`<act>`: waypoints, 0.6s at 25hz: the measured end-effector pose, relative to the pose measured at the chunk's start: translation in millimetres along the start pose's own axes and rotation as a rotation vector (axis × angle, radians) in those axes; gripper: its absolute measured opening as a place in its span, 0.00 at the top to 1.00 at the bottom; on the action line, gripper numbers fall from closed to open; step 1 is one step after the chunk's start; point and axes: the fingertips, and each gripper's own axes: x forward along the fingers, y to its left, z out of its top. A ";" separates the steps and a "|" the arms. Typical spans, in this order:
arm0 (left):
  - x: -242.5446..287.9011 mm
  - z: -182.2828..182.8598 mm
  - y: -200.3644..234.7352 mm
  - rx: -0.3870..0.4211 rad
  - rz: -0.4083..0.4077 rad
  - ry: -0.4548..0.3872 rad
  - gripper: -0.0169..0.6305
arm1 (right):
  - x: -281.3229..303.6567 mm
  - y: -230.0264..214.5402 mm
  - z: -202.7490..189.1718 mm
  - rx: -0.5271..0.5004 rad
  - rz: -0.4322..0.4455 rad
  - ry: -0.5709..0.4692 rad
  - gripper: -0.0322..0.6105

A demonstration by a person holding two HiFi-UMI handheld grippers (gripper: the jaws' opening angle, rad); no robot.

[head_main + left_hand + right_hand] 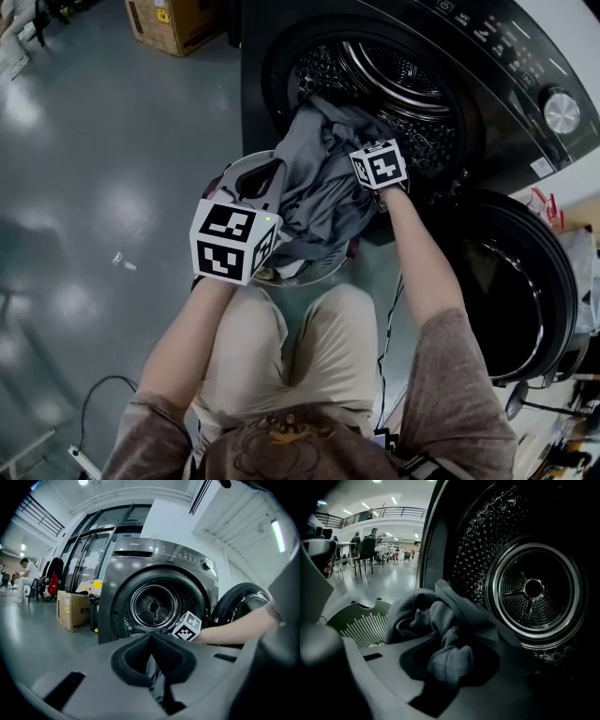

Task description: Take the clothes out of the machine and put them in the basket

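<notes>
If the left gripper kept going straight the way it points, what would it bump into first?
Probably the grey garment bunched at the door lip of the machine, which the left gripper already pinches; behind it lies the open drum. Depth is hard to judge.

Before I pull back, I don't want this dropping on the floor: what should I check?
1. Right gripper shut on the garment: ok, cloth is bunched between its jaws.
2. Left gripper shut on it: ok, dark cloth is pinched there.
3. Garment out of the drum: not ok, its top lies in the mouth.
4. Basket below the garment: ok.
5. Door swung clear: ok.
6. Nothing else left in the drum: cannot tell, its floor is dark.
</notes>
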 end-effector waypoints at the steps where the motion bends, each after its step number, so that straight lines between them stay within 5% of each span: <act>1: -0.7 -0.4 -0.2 0.002 0.002 0.002 0.96 | -3.7 2.6 0.2 0.001 0.006 -0.002 0.80; 15: -7.7 1.9 -4.0 0.019 0.022 -0.016 0.96 | -105.7 127.4 10.5 -0.147 0.240 -0.181 0.82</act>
